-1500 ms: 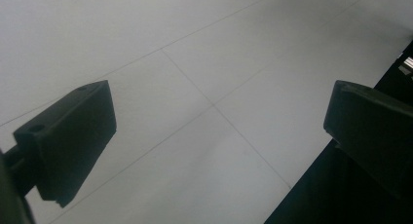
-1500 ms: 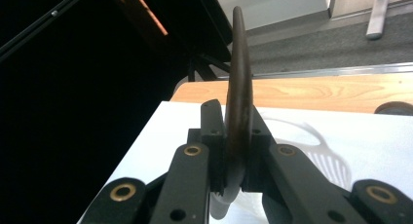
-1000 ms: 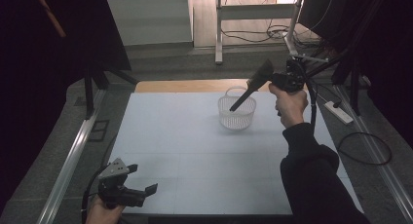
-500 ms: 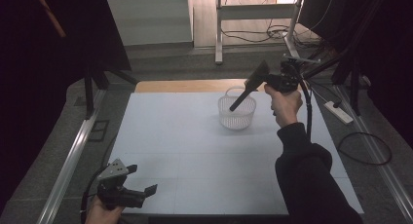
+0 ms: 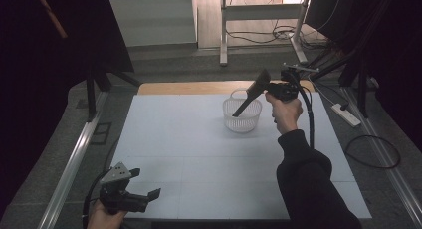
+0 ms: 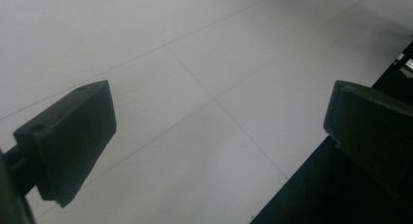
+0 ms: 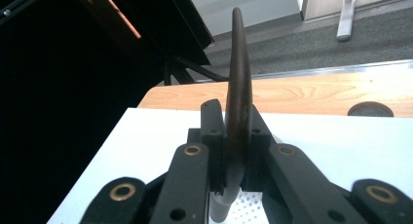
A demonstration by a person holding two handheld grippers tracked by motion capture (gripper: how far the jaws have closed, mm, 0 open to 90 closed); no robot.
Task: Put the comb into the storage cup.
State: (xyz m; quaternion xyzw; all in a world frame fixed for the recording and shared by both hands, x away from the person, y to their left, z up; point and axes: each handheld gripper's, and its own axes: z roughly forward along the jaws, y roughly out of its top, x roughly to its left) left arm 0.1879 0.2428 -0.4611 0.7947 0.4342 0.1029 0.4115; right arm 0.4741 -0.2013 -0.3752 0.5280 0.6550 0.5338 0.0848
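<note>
The right gripper (image 5: 260,85) is clamped on a dark, flat utensil (image 5: 247,99), something like a wooden spatula or scoop. In the right gripper view the 2 black jaws press against both faces of the utensil (image 7: 237,87), which is seen edge-on as a thin, slightly curved brown blade that rises straight up from between them. Its rounded handle end shows below the jaws, above a patch of perforated white.

In the high view the right hand (image 5: 284,112) holds this gripper above the far right part of the table, with the utensil slanting down and to the left, its lower end over or inside the white basket (image 5: 242,120); whether it touches the basket is not clear. The basket is round, with a slotted wall and a thin handle loop, and it stands upright on the white tabletop (image 5: 199,149) near the far edge, just left of the hand. Beyond it runs a strip of bare wood (image 5: 189,87).

The left gripper (image 5: 142,196) sits at the near left corner of the table, held in the left hand (image 5: 102,219). Its 2 jaws stand wide apart with nothing between them; the left gripper view shows bare white tabletop (image 6: 204,87) in the gap.
</note>
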